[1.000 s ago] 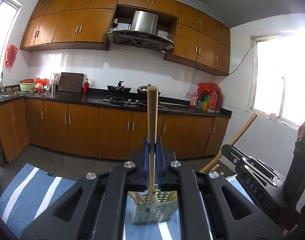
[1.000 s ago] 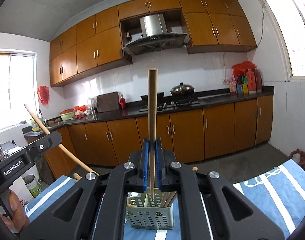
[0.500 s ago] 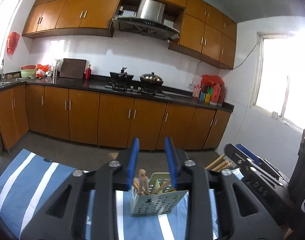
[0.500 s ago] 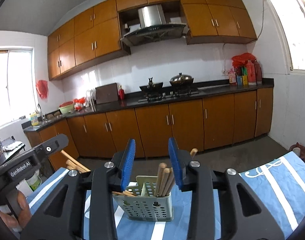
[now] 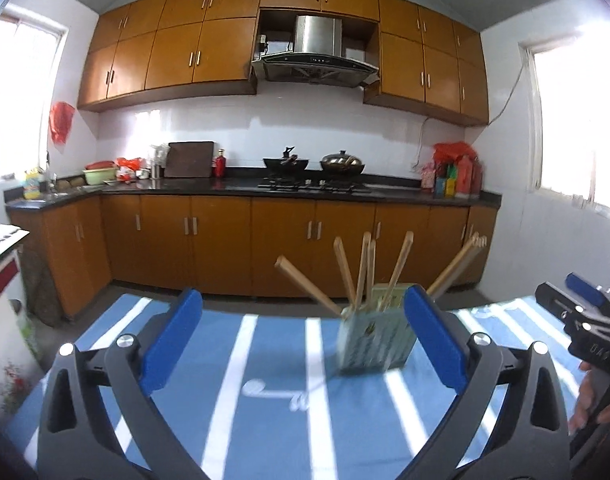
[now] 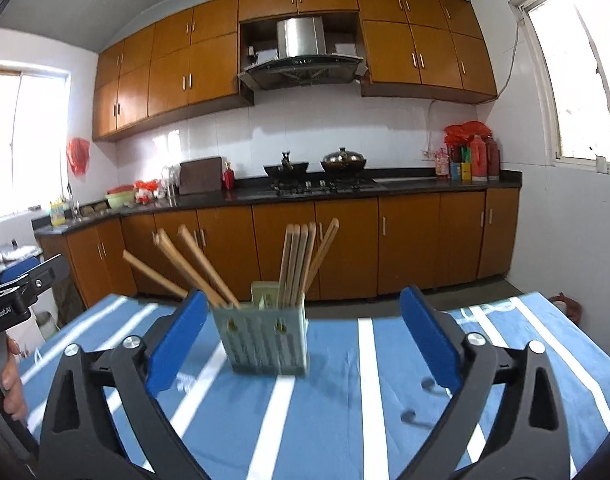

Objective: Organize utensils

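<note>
A pale green perforated utensil holder [image 5: 375,340] stands on the blue striped tablecloth [image 5: 265,380] with several wooden sticks [image 5: 365,268] leaning out of it. My left gripper [image 5: 301,300] has its jaws opening wide, nothing pressed between the blue pads; the holder stands ahead, towards the right pad. In the right wrist view the holder [image 6: 265,340] and its sticks [image 6: 297,264] stand ahead, left of centre. My right gripper [image 6: 303,298] is also opening, with nothing held. Each gripper shows at the edge of the other's view: right [image 5: 585,320], left [image 6: 17,292].
Beyond the table's far edge runs a kitchen counter [image 5: 305,190] with wooden cabinets, a hob with two pans [image 6: 313,170] and bottles at the right. A person's hand [image 6: 13,380] grips the left tool. A reddish object [image 6: 565,304] lies on the floor at the right.
Both grippers were shut on upright wooden sticks; they let them go into the holder, opened wide and drew back and down. The holder now sits off-centre in both views.
</note>
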Available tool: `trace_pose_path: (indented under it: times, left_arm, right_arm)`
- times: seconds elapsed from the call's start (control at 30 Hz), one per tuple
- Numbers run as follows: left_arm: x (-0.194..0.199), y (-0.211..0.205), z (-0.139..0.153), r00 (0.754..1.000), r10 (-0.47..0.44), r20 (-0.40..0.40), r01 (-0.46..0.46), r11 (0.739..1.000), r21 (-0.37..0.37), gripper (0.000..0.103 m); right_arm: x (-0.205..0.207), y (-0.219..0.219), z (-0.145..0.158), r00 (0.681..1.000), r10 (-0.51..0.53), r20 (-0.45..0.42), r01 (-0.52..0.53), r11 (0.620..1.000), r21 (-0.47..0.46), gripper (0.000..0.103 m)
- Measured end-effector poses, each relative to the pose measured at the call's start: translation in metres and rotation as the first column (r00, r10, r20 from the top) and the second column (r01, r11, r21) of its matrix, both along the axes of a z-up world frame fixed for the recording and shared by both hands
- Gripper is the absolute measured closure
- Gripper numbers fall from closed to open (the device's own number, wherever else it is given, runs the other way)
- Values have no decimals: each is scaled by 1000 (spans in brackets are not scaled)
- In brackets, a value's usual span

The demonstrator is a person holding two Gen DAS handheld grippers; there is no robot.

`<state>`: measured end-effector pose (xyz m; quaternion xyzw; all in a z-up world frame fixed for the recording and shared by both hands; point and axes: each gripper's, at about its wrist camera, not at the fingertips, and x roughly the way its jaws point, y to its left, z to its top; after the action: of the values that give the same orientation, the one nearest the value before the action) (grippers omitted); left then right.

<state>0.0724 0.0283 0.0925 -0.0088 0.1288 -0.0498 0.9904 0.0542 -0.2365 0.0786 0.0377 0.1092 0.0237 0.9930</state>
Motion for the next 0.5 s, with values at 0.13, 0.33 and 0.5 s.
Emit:
trace_pose_path:
  times: [0.13, 0.33, 0.5]
  left_arm:
    - [-18, -2, -24, 999, 17, -36, -16, 1000, 22, 4]
    - [-45, -6, -55, 997, 15, -72, -11, 998, 59, 4]
    - [-58, -8, -66, 997, 25, -67, -21, 998, 57, 4]
  right_arm:
    - [-16, 12, -19, 999, -41, -28, 40, 999, -32, 2]
    - [-34, 30, -42, 997, -56, -60, 50, 995, -91, 2]
    - [-44, 32, -56, 996, -49, -71, 44, 996, -73, 2]
